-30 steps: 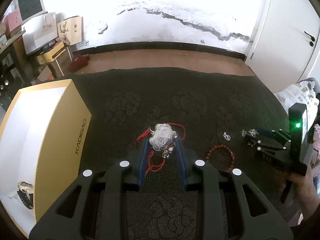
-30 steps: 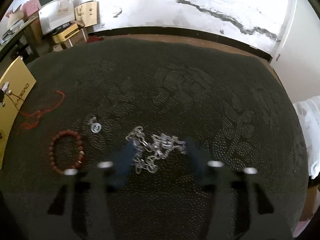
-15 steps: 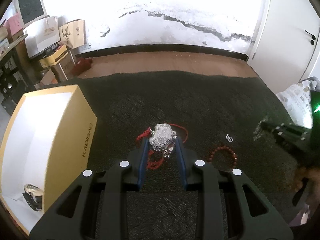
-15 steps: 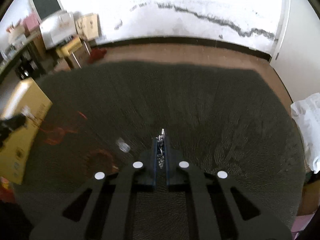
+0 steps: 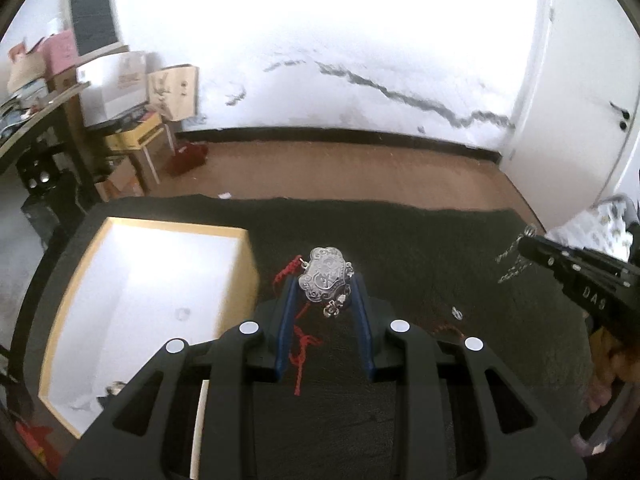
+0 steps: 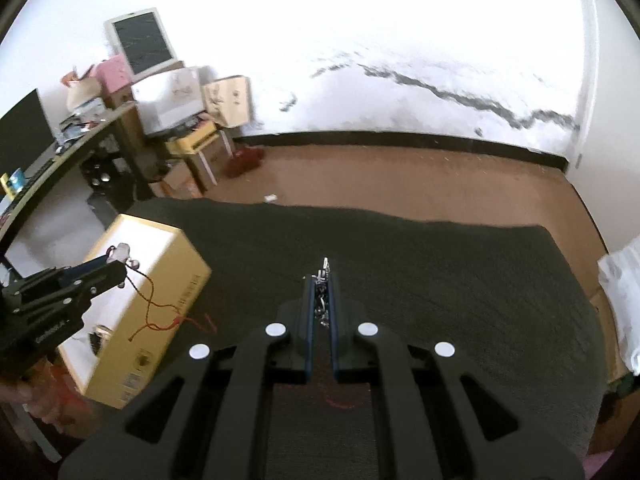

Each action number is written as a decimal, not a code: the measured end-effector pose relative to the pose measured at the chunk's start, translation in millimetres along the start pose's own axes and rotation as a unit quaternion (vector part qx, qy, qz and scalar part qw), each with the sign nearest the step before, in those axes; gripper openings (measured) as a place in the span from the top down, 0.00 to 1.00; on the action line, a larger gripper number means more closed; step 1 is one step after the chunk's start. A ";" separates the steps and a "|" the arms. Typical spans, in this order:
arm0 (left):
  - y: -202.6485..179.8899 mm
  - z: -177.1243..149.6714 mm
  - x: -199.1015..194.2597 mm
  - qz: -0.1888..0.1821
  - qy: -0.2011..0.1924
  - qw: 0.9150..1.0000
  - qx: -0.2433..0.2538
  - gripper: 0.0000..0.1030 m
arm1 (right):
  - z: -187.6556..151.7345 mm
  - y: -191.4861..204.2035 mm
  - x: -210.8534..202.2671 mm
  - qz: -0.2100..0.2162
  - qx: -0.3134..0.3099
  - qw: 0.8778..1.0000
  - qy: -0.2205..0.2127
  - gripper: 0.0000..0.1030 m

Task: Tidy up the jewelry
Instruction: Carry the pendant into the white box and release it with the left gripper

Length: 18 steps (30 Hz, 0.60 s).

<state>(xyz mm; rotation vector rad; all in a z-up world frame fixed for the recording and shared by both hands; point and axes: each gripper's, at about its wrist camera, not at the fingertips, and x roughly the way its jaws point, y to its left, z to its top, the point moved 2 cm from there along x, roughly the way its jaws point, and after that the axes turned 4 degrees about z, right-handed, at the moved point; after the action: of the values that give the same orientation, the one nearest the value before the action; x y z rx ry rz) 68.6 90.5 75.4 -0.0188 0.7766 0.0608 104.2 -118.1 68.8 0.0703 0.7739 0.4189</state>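
My left gripper (image 5: pixel 325 288) is shut on a silver lock pendant (image 5: pixel 325 280) whose red cord (image 5: pixel 302 354) hangs below, held above the dark cloth beside the open yellow box (image 5: pixel 160 304). In the right wrist view it (image 6: pixel 116 258) hovers over the box (image 6: pixel 160 292) with the cord dangling. My right gripper (image 6: pixel 321 280) is shut on a silver chain (image 6: pixel 321 300), lifted above the cloth; in the left wrist view the chain (image 5: pixel 512 260) hangs from its tip (image 5: pixel 528 240). A small silver piece (image 5: pixel 456 313) and a red bead bracelet (image 5: pixel 450 330) lie on the cloth.
The yellow box has a white inside with a dark watch (image 5: pixel 112 392) in its near corner. The dark patterned cloth (image 6: pixel 440 280) covers the table. Beyond it are brown floor, a white wall, and a cluttered desk with boxes (image 6: pixel 160 112) at the left.
My right gripper shut on the silver chain and lifted it off the cloth. My left gripper rose with the pendant and moved left toward the yellow box.
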 end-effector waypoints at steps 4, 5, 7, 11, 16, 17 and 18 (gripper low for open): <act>35.4 3.8 -18.0 0.017 -0.016 1.000 -0.019 0.74 | 12.5 46.8 8.9 0.026 -0.020 0.999 -0.002 0.94; 45.9 3.1 -21.3 0.021 -0.018 0.999 -0.025 0.74 | 14.8 57.3 12.2 0.030 -0.025 0.999 -0.001 0.94; 65.1 1.4 -25.9 0.030 -0.021 0.999 -0.034 0.74 | 18.8 84.1 20.5 0.042 -0.036 0.998 0.000 0.94; 107.1 -5.7 -32.3 0.055 -0.024 0.997 -0.055 0.74 | 23.5 134.0 35.6 0.061 -0.058 0.996 0.005 0.94; 165.7 -22.6 -31.2 0.084 -0.014 0.993 -0.087 0.74 | 25.6 195.5 57.9 0.088 -0.085 0.992 0.013 0.94; 174.9 -24.7 -30.3 0.088 -0.012 0.992 -0.092 0.74 | 24.5 210.7 62.3 0.094 -0.092 0.991 0.014 0.94; 187.7 -28.7 -29.2 0.096 -0.010 0.990 -0.099 0.74 | 23.8 222.2 65.8 0.099 -0.097 0.990 0.016 0.94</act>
<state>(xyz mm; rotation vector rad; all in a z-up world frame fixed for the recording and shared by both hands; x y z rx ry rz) 16.2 275.3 76.4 -0.1321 0.7475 0.3206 86.8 113.4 89.6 -0.0430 0.7559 0.6836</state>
